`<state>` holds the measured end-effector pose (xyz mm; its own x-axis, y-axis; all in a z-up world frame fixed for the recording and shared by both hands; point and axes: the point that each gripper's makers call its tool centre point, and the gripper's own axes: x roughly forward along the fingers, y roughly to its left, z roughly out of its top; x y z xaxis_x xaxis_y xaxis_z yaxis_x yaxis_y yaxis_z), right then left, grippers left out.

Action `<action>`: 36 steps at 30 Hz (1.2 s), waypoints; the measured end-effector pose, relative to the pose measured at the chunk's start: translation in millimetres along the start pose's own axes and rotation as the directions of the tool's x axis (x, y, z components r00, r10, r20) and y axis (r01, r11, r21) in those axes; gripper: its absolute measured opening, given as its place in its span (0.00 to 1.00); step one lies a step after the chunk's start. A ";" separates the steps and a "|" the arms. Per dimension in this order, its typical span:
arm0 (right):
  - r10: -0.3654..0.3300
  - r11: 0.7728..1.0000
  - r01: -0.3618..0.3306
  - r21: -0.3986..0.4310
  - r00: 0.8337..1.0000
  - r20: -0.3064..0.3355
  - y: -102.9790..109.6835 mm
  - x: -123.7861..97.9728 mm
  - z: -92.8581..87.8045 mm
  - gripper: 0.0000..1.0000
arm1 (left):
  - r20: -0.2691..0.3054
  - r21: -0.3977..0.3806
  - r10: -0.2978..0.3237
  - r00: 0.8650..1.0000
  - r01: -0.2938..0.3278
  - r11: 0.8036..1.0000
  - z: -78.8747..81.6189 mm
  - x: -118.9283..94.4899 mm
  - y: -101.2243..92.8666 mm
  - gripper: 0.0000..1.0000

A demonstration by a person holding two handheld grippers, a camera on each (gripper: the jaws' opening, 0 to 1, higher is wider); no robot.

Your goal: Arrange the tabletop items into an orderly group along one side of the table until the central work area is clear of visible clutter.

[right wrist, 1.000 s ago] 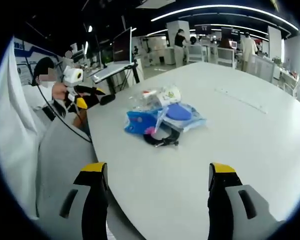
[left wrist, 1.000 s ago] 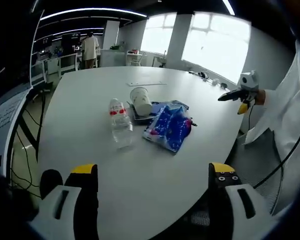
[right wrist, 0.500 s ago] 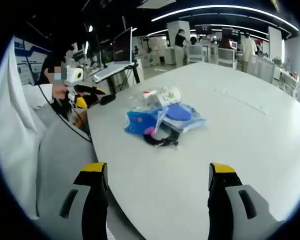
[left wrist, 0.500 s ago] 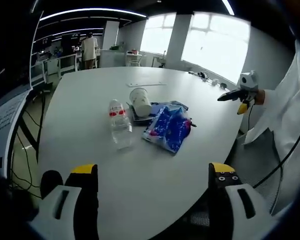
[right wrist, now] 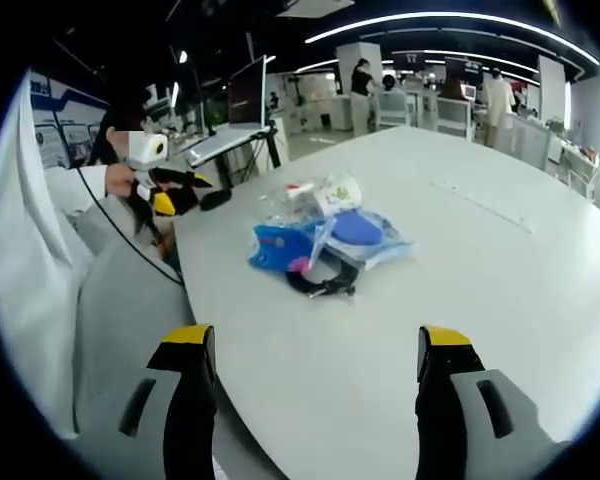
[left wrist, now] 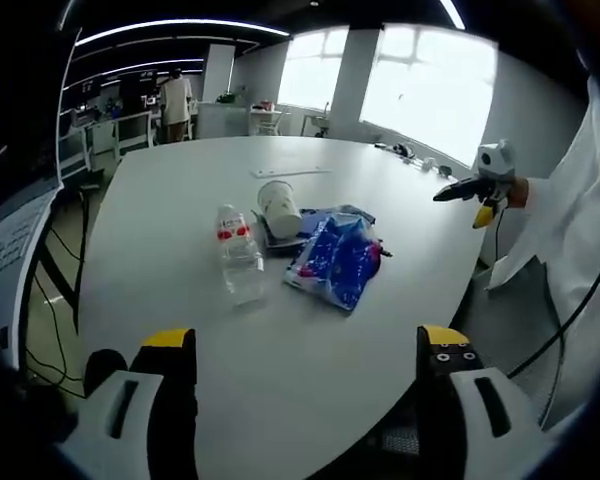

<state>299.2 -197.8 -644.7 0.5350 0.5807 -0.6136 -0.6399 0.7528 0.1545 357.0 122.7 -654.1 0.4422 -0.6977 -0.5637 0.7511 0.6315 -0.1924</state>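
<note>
A small heap lies mid-table on the white table (left wrist: 180,190): a clear plastic bottle (left wrist: 239,254) with a red label on its side, a white paper cup (left wrist: 280,207) tipped over, and a blue printed bag (left wrist: 335,256). In the right gripper view the same heap shows the blue bag (right wrist: 280,245), a blue round disc under clear plastic (right wrist: 358,226), the cup (right wrist: 338,192) and a black cord loop (right wrist: 320,277). My left gripper (left wrist: 305,375) is open, near the table's edge, well short of the heap. My right gripper (right wrist: 305,375) is open too, over the edge. Across the table the right gripper (left wrist: 475,192) shows with nothing in it.
A thin flat strip (left wrist: 292,170) lies farther along the table (right wrist: 500,290). A person in white sleeves stands at the table's edge (left wrist: 580,200). Desks, monitors and people stand in the background (right wrist: 420,90). Cables hang beside the table (left wrist: 50,290).
The left gripper view has shifted slightly. In the right gripper view the other gripper and the person's hand have drifted a little upward. The heap has not moved.
</note>
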 end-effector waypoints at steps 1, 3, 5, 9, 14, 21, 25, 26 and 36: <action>0.000 1.000 0.000 0.000 1.000 0.000 -0.3 -0.1 0.0 0.82 | 0.002 -0.002 -0.001 1.000 0.001 1.000 0.4 0.0 -0.1 0.94; -0.002 1.000 0.002 0.000 1.000 0.000 -0.7 -0.4 0.1 0.82 | 0.001 0.003 -0.001 1.000 0.001 1.000 0.7 -0.1 -0.2 0.93; -0.002 1.000 0.002 0.000 1.000 0.000 -0.6 -0.5 0.3 0.82 | 0.003 0.001 -0.002 1.000 0.002 1.000 1.2 -0.2 -0.3 0.93; -0.002 1.000 0.002 -0.001 1.000 0.002 -0.8 -0.5 1.2 0.82 | 0.003 0.004 -0.001 1.000 0.001 1.000 2.1 -0.6 0.3 0.93; -0.001 1.000 0.001 -0.001 1.000 0.004 -1.1 0.1 2.3 0.82 | 0.005 0.006 -0.002 1.000 0.002 1.000 2.7 -0.7 1.0 0.93; -0.002 1.000 0.002 -0.005 1.000 0.005 -2.5 0.7 4.5 0.82 | 0.008 0.008 0.001 1.000 -0.001 1.000 4.1 -0.9 1.8 0.92; -0.001 1.000 0.001 -0.010 1.000 0.009 -3.2 1.4 6.9 0.82 | 0.010 0.009 0.001 1.000 -0.001 1.000 5.2 -0.3 2.0 0.92; 0.000 1.000 0.001 -0.010 1.000 0.010 -3.3 1.6 7.3 0.82 | 0.010 0.009 0.001 1.000 -0.001 1.000 5.6 -0.2 1.9 0.92; 0.011 1.000 -0.010 -0.030 1.000 0.023 -3.8 7.7 20.5 0.82 | 0.023 0.020 0.006 1.000 -0.006 1.000 13.5 -0.5 1.9 0.92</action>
<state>317.1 -189.8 -634.1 0.5406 0.5957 -0.5940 -0.6615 0.7373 0.1374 364.8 119.7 -643.3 0.4577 -0.7018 -0.5459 0.7582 0.6288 -0.1726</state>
